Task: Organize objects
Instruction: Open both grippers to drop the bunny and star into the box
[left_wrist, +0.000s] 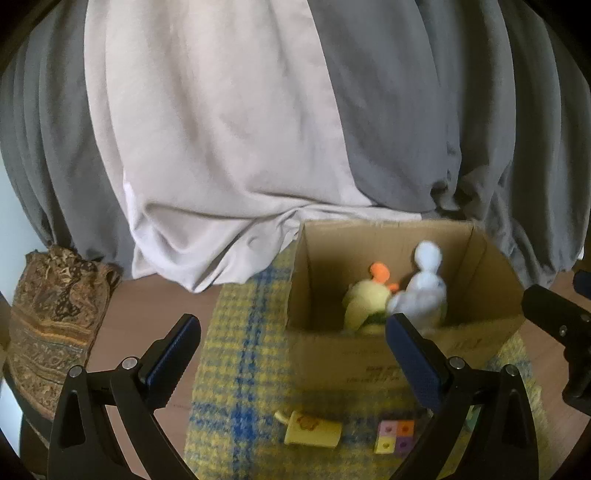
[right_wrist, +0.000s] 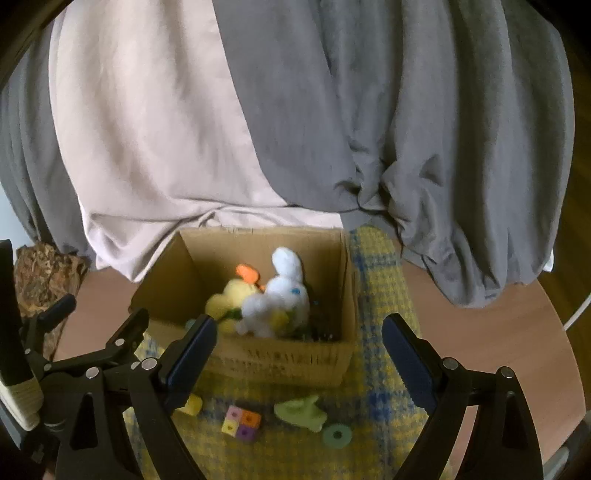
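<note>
An open cardboard box (left_wrist: 351, 354) (right_wrist: 280, 360) stands on a yellow and blue plaid mat (left_wrist: 240, 332) (right_wrist: 380, 295). Inside it lie a yellow duck plush (left_wrist: 365, 301) (right_wrist: 231, 297) with an orange beak and a white plush bunny (left_wrist: 424, 288) (right_wrist: 280, 295). My left gripper (left_wrist: 292, 319) is open and holds nothing, in front of the box's left corner. My right gripper (right_wrist: 300, 320) is open too, in front of the box. On the mat near me lie a yellow cup toy (left_wrist: 314, 430), a coloured cube (left_wrist: 395, 435) (right_wrist: 242, 424), a green toy (right_wrist: 301, 411) and a green ring (right_wrist: 337, 435).
Grey and beige bedding (left_wrist: 221, 129) (right_wrist: 332, 129) hangs close behind the box. A patterned brown cloth (left_wrist: 51, 325) (right_wrist: 40, 273) sits at the far left. The mat lies on a brown wooden surface (right_wrist: 498, 350) whose curved edge runs at the right.
</note>
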